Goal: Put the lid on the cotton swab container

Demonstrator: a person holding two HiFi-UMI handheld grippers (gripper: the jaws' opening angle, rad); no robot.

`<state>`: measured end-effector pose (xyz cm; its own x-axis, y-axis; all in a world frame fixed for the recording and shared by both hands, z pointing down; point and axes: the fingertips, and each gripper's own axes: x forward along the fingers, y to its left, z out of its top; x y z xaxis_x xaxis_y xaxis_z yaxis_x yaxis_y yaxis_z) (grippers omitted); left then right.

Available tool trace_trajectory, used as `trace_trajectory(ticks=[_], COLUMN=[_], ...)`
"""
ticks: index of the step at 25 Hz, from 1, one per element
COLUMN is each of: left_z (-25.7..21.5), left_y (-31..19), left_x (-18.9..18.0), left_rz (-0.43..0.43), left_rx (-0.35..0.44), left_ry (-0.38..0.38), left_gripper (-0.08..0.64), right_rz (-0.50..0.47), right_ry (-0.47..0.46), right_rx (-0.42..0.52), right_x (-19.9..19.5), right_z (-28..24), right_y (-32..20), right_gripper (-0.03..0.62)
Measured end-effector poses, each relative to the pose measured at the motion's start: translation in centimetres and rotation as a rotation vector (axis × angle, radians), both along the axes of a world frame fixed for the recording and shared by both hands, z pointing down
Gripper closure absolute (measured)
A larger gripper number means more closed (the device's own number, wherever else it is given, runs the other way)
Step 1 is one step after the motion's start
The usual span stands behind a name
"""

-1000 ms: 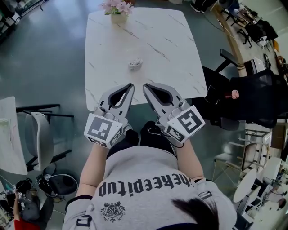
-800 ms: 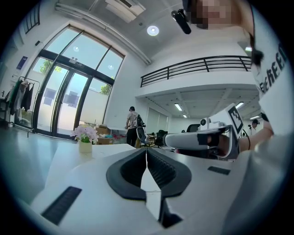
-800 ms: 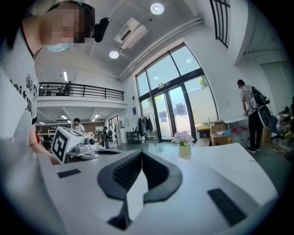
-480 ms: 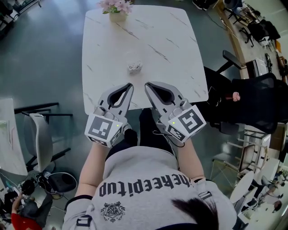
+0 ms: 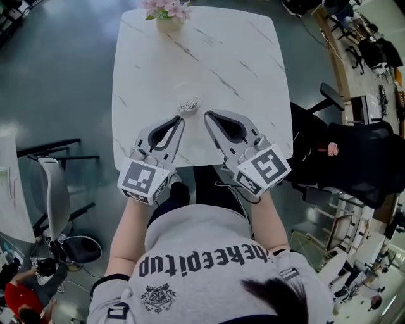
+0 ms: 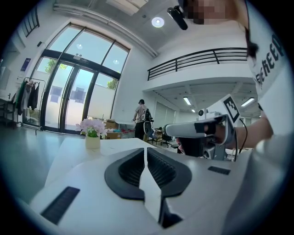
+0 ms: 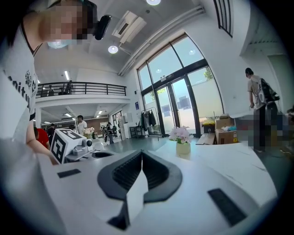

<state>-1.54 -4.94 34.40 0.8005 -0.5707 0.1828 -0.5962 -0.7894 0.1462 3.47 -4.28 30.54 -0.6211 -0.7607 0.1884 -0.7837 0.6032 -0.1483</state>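
Two claws, each pressed together and empty: left claw [image 5: 179,120] and right claw [image 5: 209,116] side by side over the near edge of the marble tabletop [image 5: 247,57]. The cotton swab container [image 5: 188,104] sits just beyond their tips, untouched. A flower pot [image 5: 168,15] stands at the far edge.

The scene is lit brightly by daylight through the tall glass window wall [image 6: 69,92] and by round recessed ceiling lamps [image 6: 157,21], and the white marble-veined table top [image 5: 196,57] is lit evenly. Both gripper views are bent by fisheye distortion and ringed with black vignetting, and the pale grey left gripper [image 6: 146,150] nearest the lens is rendered soft.
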Motion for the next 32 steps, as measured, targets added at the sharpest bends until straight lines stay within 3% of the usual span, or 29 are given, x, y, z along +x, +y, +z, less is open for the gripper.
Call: trace_trajectory(ticks=[12, 16, 32], left_z=[4.8, 6.6, 13.0], left_y=[-3.0, -3.3, -4.0], left_x=[0.0, 0.3, 1.4], left_rz=[-0.044, -0.030, 0.003], left_rx=[-0.076, -0.110, -0.181], left_ry=[-0.083, -0.096, -0.231], left_gripper=[0.538, 0.456, 0.374], right_rz=[-0.053, -0.071, -0.113], right_ry=[0.009, 0.012, 0.028], right_rx=[-0.051, -0.066, -0.106], right_x=[1.4, 1.6, 2.5], right_z=[1.8, 2.4, 4.2], right_y=[-4.5, -5.5, -7.9], right_gripper=[0.578, 0.578, 0.578])
